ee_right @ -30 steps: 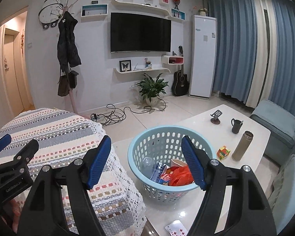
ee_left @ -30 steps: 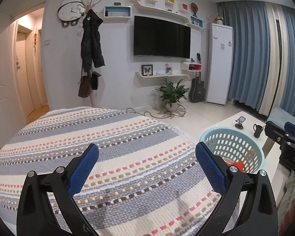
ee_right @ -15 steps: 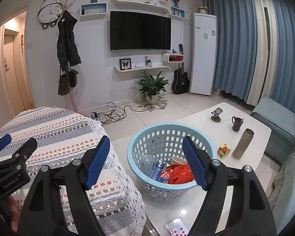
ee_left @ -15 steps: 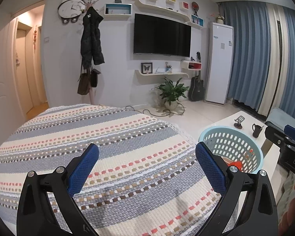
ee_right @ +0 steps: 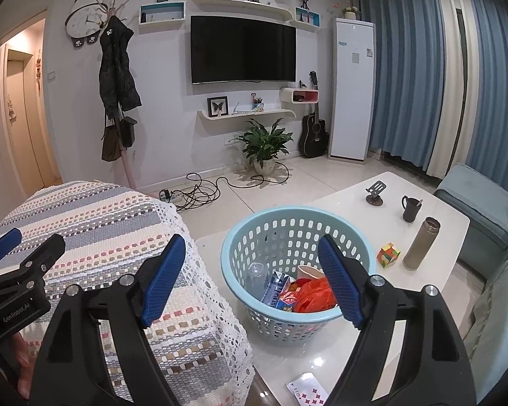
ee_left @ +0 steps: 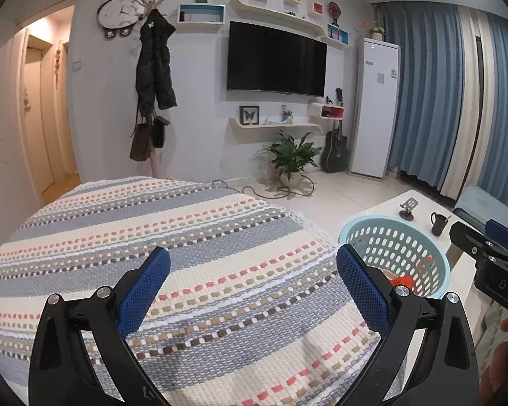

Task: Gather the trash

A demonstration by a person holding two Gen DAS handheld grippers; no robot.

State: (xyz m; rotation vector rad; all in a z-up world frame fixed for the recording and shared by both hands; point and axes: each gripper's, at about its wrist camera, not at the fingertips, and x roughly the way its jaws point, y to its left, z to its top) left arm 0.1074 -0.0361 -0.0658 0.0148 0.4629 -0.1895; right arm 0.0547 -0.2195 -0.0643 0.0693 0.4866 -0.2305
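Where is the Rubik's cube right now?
In the right wrist view, the cube sits on the white table, right of the basket and just left of the flask. The left wrist view does not show it.

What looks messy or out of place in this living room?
A playing card lies alone at the white table's near edge, and tangled cables sprawl across the floor. The trash sits inside the blue basket.

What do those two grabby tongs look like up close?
Both the left tongs and the right tongs have thick black plastic arms with silver bolts. Their fingertips wear bright blue, bumpy mesh-textured pads. White lettering marks each black body where the other camera sees it; one reads "GenRobot.AI".
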